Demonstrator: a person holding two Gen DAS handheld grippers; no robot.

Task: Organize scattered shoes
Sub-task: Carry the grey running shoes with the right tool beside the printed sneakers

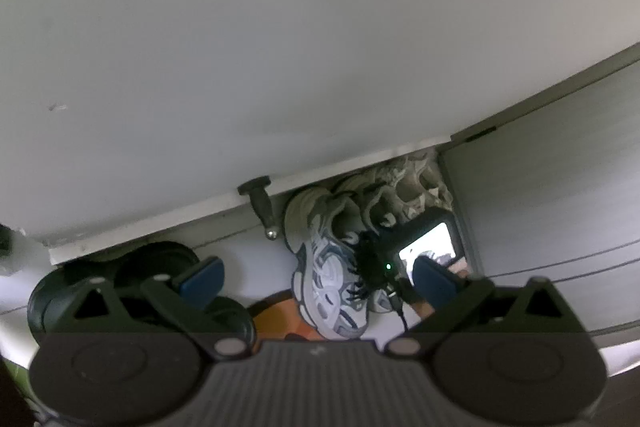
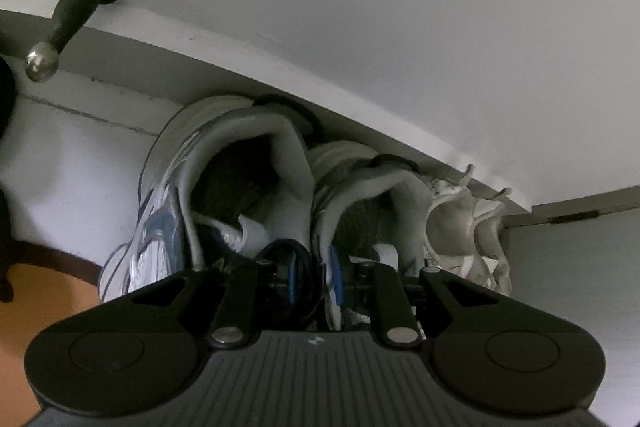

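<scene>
Wall: the pale wall (image 1: 280, 27) fills most of both your views, its white skirting board (image 1: 160, 227) running along the base.
Floor: light floor (image 1: 256, 259) below the skirting, with an orange patch (image 1: 280, 315) under the nearer sneaker's toe.
Black shoes: a dark pair (image 1: 132, 267) sits on the left against the skirting, partly behind your left gripper's finger.
Sneakers: the white-and-blue sneakers (image 2: 248, 187) stand side by side, heels at the wall (in the left wrist view only one (image 1: 332, 283) is clear).
Cream shoes: a pale, openwork pair (image 2: 468, 227) sits just beside the sneakers in the corner.
Right gripper: your right gripper (image 2: 314, 287) has its blue pads pinched together on the sneakers' inner collars, where the two shoes meet.
Left gripper: your left gripper (image 1: 316, 279) hangs with fingers spread wide, nothing between them.
Door stop: a black door stop (image 2: 68, 15) with a metal tip juts from the skirting, left of the sneakers.
</scene>
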